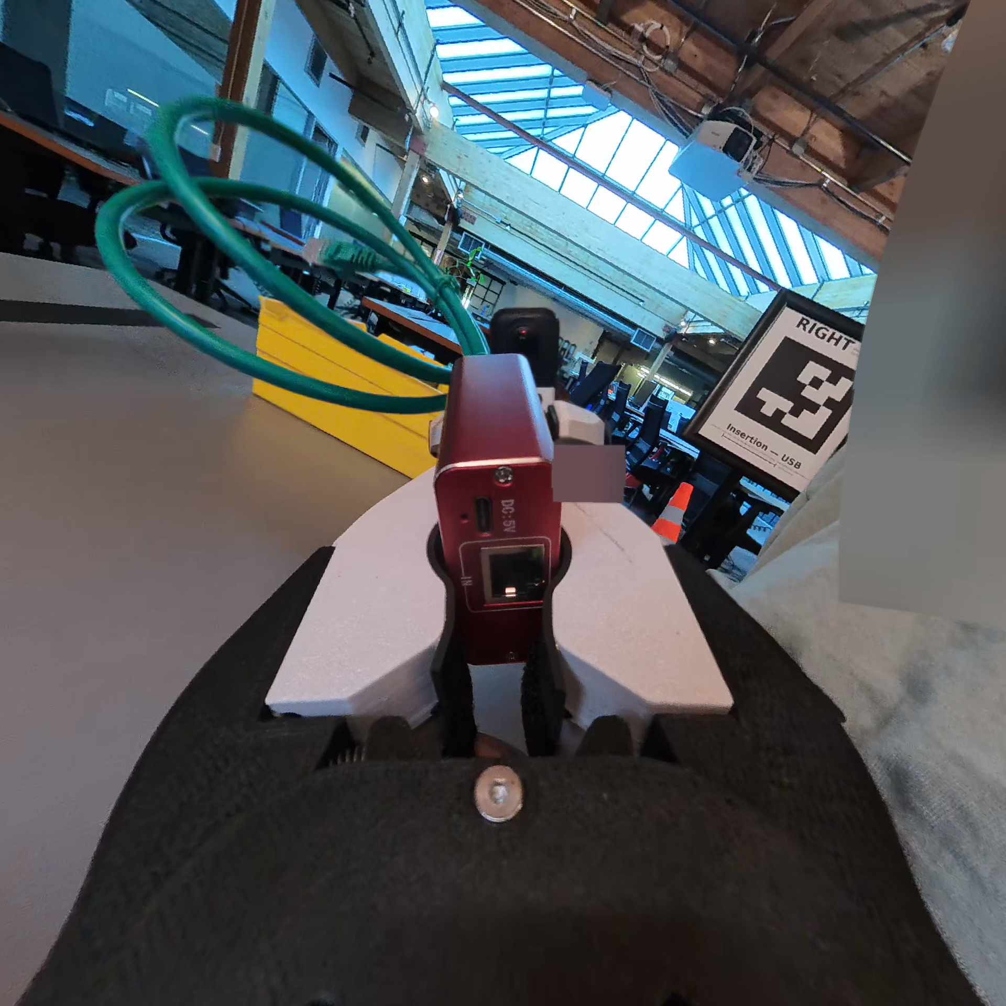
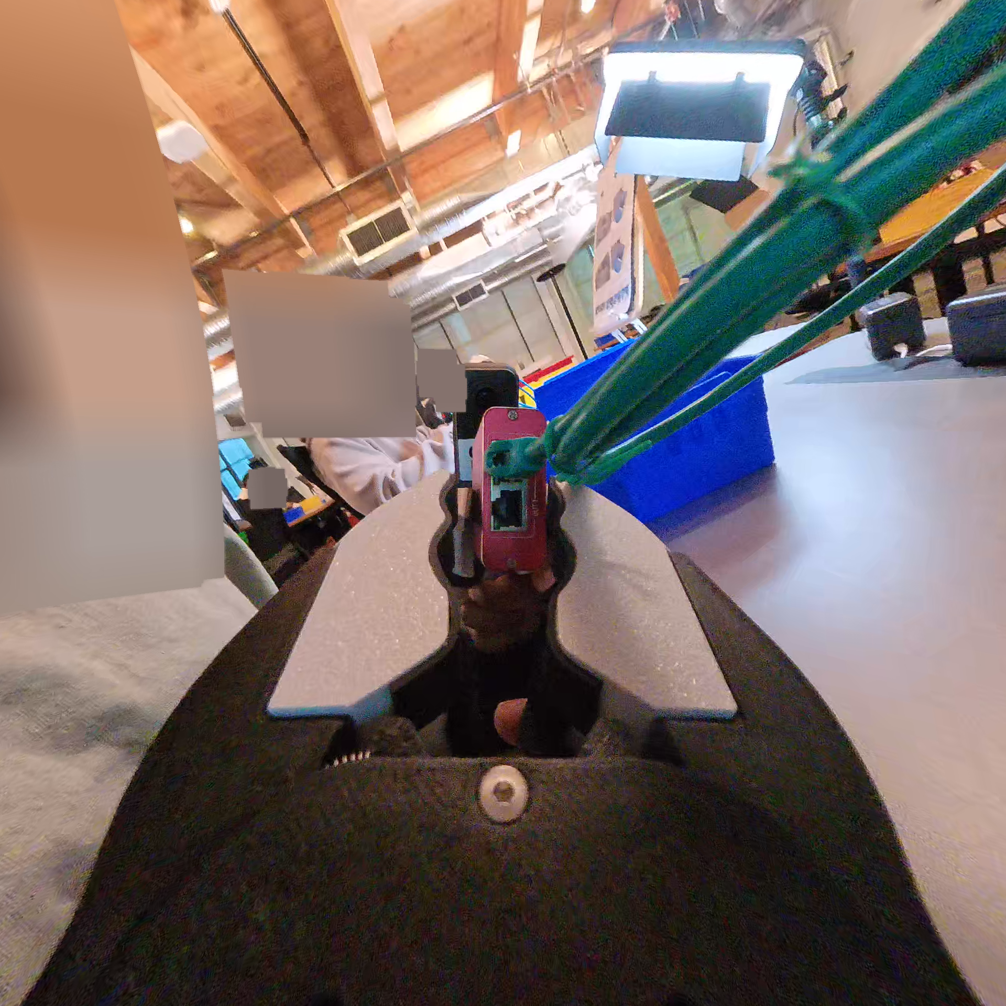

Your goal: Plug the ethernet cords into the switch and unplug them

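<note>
My left gripper (image 1: pixel 498 522) is shut on a red metal switch (image 1: pixel 498 435) and holds it above the grey table. The switch's near end shows an empty ethernet port (image 1: pixel 514 574). A green ethernet cord (image 1: pixel 228 337) loops out to the left from its far end, with a loose plug (image 1: pixel 340 255) hanging in the air. In the right wrist view the switch (image 2: pixel 509 539) faces my right gripper (image 2: pixel 506 490), whose jaws stand apart on either side of its end without gripping it. A green plug (image 2: pixel 511 456) sits in the upper port. The lower port (image 2: pixel 509 509) is empty. The cord (image 2: pixel 762 261) runs off to the upper right.
A yellow bin (image 1: pixel 337 375) stands on the grey table (image 1: pixel 136 517) behind the cord. A blue bin (image 2: pixel 686 441) and black boxes (image 2: pixel 893 326) stand on the table on the right. A framed marker sign (image 1: pixel 784 392) and an orange cone (image 1: pixel 675 511) stand farther off. Both grippers' tips are close together, under 4 cm apart.
</note>
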`<action>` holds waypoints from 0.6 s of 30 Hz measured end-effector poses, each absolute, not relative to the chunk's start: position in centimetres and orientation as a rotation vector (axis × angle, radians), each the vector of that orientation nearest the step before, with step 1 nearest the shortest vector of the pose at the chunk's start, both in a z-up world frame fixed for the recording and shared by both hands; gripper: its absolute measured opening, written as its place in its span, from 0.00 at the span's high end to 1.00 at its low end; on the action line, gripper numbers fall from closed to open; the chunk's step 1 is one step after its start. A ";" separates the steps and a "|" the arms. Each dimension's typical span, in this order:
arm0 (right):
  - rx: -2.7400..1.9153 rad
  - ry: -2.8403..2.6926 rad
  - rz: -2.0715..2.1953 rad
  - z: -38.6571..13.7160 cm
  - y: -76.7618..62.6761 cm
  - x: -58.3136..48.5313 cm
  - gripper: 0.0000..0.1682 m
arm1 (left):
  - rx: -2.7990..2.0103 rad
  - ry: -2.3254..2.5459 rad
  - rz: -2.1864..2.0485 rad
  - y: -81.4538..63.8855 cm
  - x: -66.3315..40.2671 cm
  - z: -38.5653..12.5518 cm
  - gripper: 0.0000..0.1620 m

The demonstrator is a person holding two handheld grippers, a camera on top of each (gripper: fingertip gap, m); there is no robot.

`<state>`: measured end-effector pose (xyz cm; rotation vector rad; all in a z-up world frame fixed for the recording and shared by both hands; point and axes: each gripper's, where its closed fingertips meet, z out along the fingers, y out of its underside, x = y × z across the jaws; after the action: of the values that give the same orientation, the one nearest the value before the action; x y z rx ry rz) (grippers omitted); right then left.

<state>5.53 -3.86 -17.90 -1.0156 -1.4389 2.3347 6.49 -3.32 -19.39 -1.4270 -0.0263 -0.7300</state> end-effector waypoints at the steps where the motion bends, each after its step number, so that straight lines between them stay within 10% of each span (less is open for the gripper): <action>1: -1.003 -1.420 2.368 -17.8 -3.8 5.6 0.84 | -1.426 -0.020 -0.728 -3.4 6.5 -19.4 0.82; 18: -0.892 -1.393 2.415 -17.2 -3.7 6.1 0.91 | -1.472 0.067 -0.626 -3.1 7.3 -19.9 0.82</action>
<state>6.14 -3.71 -17.22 -0.8921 -1.3934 2.4150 7.34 -3.11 -19.91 -1.4722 0.0671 -0.6260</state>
